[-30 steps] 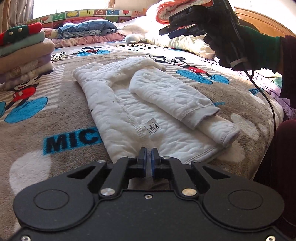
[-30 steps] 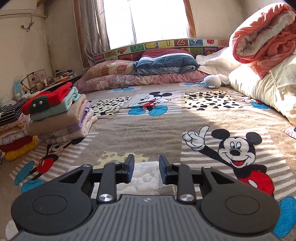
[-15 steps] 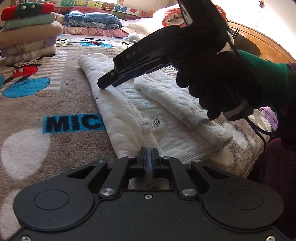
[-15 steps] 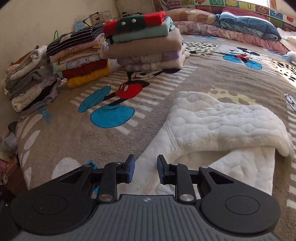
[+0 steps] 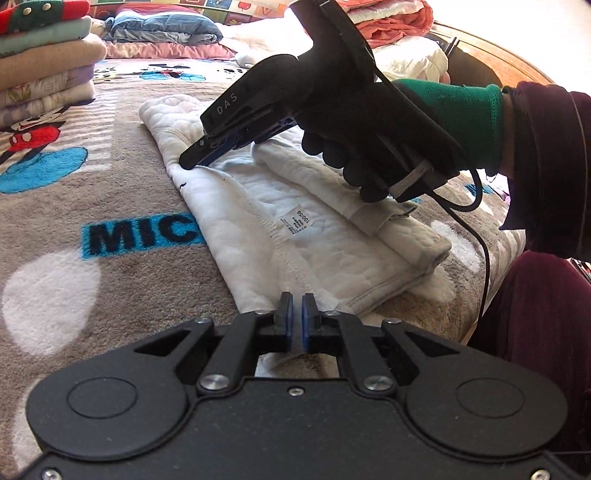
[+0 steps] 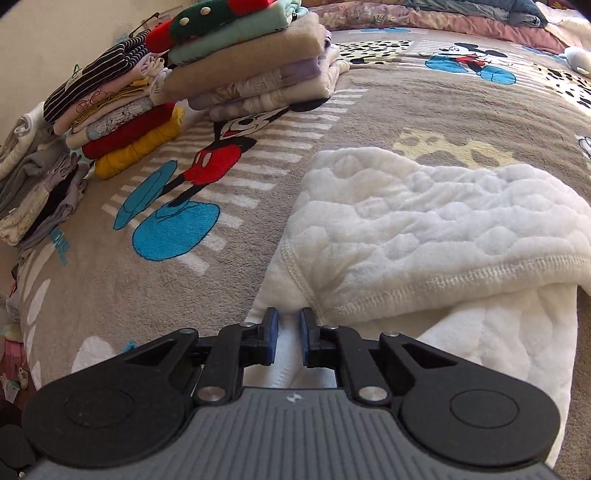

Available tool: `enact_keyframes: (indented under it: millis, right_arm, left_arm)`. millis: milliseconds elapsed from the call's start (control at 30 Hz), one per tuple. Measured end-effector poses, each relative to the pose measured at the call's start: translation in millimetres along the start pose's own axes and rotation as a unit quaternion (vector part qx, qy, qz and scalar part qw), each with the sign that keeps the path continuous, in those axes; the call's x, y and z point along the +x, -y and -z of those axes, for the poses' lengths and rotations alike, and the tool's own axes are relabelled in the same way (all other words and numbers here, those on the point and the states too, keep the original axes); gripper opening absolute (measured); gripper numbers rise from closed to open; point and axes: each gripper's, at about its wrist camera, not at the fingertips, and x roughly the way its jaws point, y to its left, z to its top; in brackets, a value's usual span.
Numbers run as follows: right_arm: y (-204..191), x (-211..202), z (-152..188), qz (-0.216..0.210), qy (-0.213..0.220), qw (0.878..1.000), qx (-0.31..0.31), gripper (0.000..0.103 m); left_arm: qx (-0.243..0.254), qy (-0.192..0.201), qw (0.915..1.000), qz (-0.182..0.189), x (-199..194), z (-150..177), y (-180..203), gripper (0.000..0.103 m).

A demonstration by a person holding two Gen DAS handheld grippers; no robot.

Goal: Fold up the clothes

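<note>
A white quilted garment (image 5: 314, 236) lies on the bed, its sleeves folded over its body. My left gripper (image 5: 296, 314) is shut at the garment's near hem, with no cloth visible between the pads. My right gripper (image 5: 194, 160) comes down on the garment's left edge near the shoulder. In the right wrist view the right gripper (image 6: 289, 325) is narrowly open, its fingers straddling the white garment's (image 6: 424, 229) edge, with cloth in the gap.
A grey Mickey Mouse blanket (image 5: 74, 206) covers the bed. Stacks of folded clothes (image 6: 236, 62) stand at the far left, with more piles (image 6: 110, 110) beside them. Pillows and a rolled quilt (image 5: 391, 22) lie at the headboard. The bed's edge is at my right.
My right gripper has swung from high above the bed down onto the garment's left edge, its jaws narrowing. The left gripper has stayed shut at the hem.
</note>
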Motion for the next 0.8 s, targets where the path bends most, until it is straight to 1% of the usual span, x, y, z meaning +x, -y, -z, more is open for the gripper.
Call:
enact_keyframes:
  millis: [100,200,233,267,300,400,500,567,667,800]
  right_arm:
    - [-0.5,0.9,-2.2,0.006,-0.003,1.000,0.006,0.009]
    - [-9.6,-0.3,-3.8,0.025,-0.005,1.000,0.000,0.010]
    - [-15.4,-2.8,-3.4,0.033,0.000,0.999,-0.010,0.011]
    - [-19.9,-6.0,-2.4,0.038,0.007,0.999,-0.018,0.012]
    - [-24.6,-11.4,-0.8,0.040,0.018,0.999,-0.027,0.017]
    - [-26.5,-29.4,2.8,0.037,0.051,0.998,-0.019,0.018]
    - [-28.2,-46.8,6.3,0.030,0.074,0.997,-0.012,0.020]
    - [-33.0,-57.2,9.5,0.017,0.084,0.996,-0.019,0.020]
    - [-47.1,-77.5,19.6,0.000,0.097,0.994,-0.040,0.020]
    - [-66.1,-96.2,41.1,-0.005,0.111,0.991,-0.073,0.020]
  left_arm:
    - [0.004,0.000,1.0000,-0.005,-1.0,2.0,2.1,0.003]
    - [0.005,0.006,1.0000,-0.003,-6.2,3.4,2.9,0.003]
    - [0.007,0.011,0.9999,0.003,-9.6,4.0,3.8,0.003]
    - [0.012,0.016,0.9998,0.007,-13.3,5.1,5.2,0.003]
    - [0.016,0.019,0.9996,0.011,-16.2,6.0,6.5,0.003]
    - [0.028,0.027,0.9989,0.027,-24.8,7.8,9.9,0.004]
    - [0.045,0.031,0.9976,0.043,-33.4,8.1,12.9,0.004]
    - [0.055,0.037,0.9964,0.052,-42.0,6.8,11.6,0.004]
    - [0.039,0.060,0.9955,0.061,-59.5,2.4,-3.5,0.004]
    - [-0.013,0.097,0.9942,0.043,-74.5,-8.3,-34.7,0.004]
